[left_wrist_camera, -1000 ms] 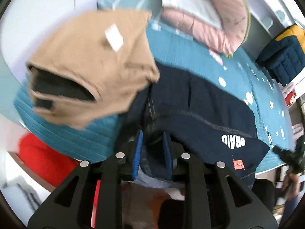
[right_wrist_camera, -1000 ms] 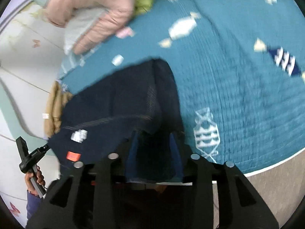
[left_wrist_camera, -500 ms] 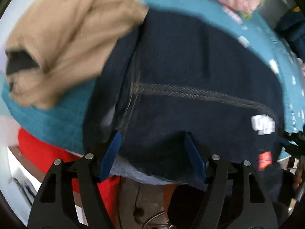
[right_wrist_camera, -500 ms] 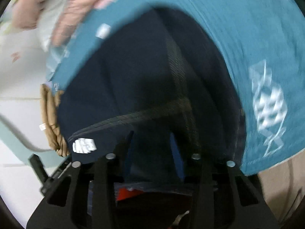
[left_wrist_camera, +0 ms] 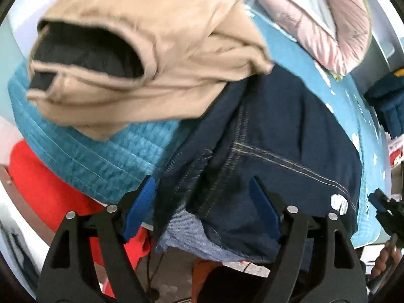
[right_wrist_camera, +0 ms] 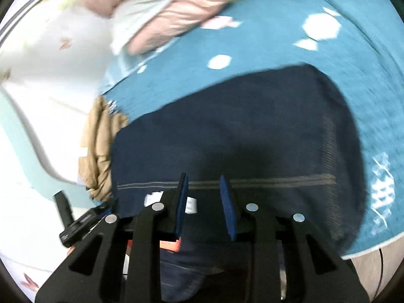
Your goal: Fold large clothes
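A dark blue denim garment (left_wrist_camera: 277, 126) lies folded on the teal bed cover (left_wrist_camera: 101, 156), its near edge hanging over the bed's rim. My left gripper (left_wrist_camera: 202, 180) hangs over that edge with its jaws opening. The cloth lies between the blue pads (left_wrist_camera: 141, 207), which do not press on it. In the right wrist view the garment (right_wrist_camera: 240, 126) fills the middle. My right gripper (right_wrist_camera: 204, 176) sits at its stitched seam beside a white label (right_wrist_camera: 191, 204), its pads a narrow gap apart with dark denim between them.
A tan garment (left_wrist_camera: 151, 50) lies bunched at the denim's far left, also seen in the right wrist view (right_wrist_camera: 98, 151). A pink padded jacket (left_wrist_camera: 315, 25) lies at the back of the bed. Something red (left_wrist_camera: 38, 189) sits below the bed edge. A white wall (right_wrist_camera: 38, 88) runs on the left.
My left gripper's jaws spread wide, let go of the denim edge and sank closer to it. My right gripper narrowed its jaws and slid left across the garment to the white label.
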Available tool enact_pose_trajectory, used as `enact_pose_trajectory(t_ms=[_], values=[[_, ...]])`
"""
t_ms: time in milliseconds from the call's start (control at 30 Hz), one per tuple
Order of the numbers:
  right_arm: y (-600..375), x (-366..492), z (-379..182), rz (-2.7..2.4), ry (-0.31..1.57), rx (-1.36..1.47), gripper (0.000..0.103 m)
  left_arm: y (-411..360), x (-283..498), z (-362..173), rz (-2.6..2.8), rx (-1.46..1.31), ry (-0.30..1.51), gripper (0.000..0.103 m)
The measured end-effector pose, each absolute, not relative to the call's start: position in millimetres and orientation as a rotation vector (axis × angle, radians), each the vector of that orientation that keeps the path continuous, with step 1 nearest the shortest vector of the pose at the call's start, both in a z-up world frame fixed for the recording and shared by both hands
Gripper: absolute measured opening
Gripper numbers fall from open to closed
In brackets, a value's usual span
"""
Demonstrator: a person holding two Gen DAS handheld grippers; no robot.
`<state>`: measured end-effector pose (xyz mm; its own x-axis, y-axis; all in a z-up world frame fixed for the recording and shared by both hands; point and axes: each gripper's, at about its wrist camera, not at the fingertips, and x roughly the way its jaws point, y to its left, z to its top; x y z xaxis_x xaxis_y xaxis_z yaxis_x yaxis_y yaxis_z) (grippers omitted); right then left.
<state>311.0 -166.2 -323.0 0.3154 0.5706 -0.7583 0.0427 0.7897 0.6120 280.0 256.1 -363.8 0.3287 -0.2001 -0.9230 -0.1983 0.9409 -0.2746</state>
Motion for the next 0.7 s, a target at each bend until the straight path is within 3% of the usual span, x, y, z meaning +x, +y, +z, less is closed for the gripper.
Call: enact_pose_trajectory(t_ms=[200, 367, 433, 500, 533, 600, 633, 667, 700], values=[[-131, 334, -343, 0.465, 1.244, 0.638, 0.013, 263, 281, -375, 0.039, -0.385, 1.214, 0.079], [-107, 346, -378, 0.465, 1.330, 0.633, 0.011, 275, 279, -382, 0.057, -0.367, 1.223, 0.078], [-102, 349, -398, 0.439, 1.356, 0.624, 0.000, 276, 280, -384, 0.044, -0.366, 1.228, 0.078], [-111, 349, -412, 0.443, 1.365, 0.725, 0.000, 274, 281, -384, 0.036, -0.348, 1.237, 0.077], [-115, 349, -413, 0.446, 1.371, 0.760, 0.000, 273, 284, -384, 0.029, -0.350, 1.240, 0.071], [-117, 346, -403, 0.458, 1.374, 0.728, 0.000, 264, 293, -381, 0.020, -0.346, 1.245, 0.045], [-118, 343, -399, 0.464, 1.384, 0.727, 0.000, 264, 293, -380, 0.000, -0.351, 1.255, 0.023], [-119, 339, -396, 0.483, 1.394, 0.739, 0.003, 267, 293, -380, -0.043, -0.380, 1.269, 0.015], [-120, 329, -391, 0.519, 1.409, 0.746, 0.003, 265, 292, -379, -0.056, -0.382, 1.273, 0.015]])
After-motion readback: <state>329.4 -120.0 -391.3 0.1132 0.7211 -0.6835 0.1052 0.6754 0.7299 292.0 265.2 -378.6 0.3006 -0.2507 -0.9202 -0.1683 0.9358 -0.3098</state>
